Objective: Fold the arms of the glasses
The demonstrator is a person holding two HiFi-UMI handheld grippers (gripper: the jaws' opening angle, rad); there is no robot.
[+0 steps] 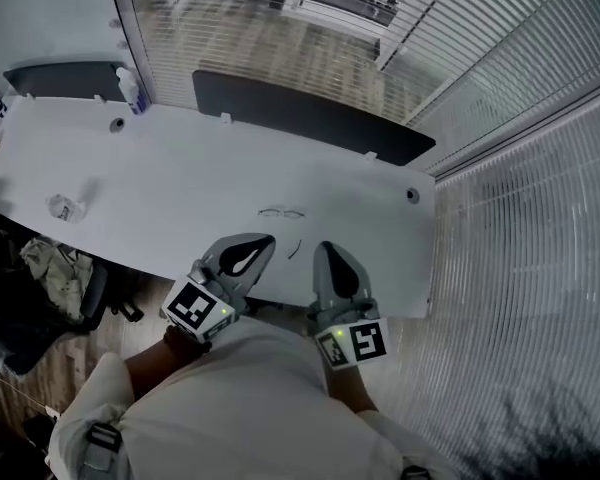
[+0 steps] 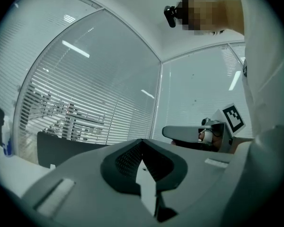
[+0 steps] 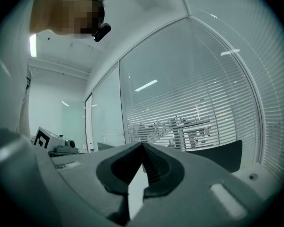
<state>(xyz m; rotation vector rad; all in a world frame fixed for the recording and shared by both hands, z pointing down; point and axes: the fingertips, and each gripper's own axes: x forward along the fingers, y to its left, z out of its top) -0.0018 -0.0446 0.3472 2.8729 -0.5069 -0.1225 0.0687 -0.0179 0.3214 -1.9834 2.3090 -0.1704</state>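
Observation:
The glasses (image 1: 282,212), a thin wire frame, lie flat on the white table (image 1: 180,188) near its middle. A thin dark line (image 1: 294,250) nearer me looks like one arm. My left gripper (image 1: 266,240) and right gripper (image 1: 324,248) hover over the table's front edge, side by side, short of the glasses and apart from them. Both are shut with nothing between the jaws. In the left gripper view the left gripper (image 2: 142,141) points level at the glass wall, with the right gripper (image 2: 199,133) beside it. The right gripper view shows the right gripper (image 3: 142,145) just as shut; the glasses are hidden in both gripper views.
A spray bottle (image 1: 130,89) stands at the back left and a small crumpled object (image 1: 64,208) lies at the left. Dark partition panels (image 1: 310,118) line the far edge, with blinds behind. Cable holes (image 1: 412,196) sit in the tabletop. A chair with a bag (image 1: 52,266) stands left.

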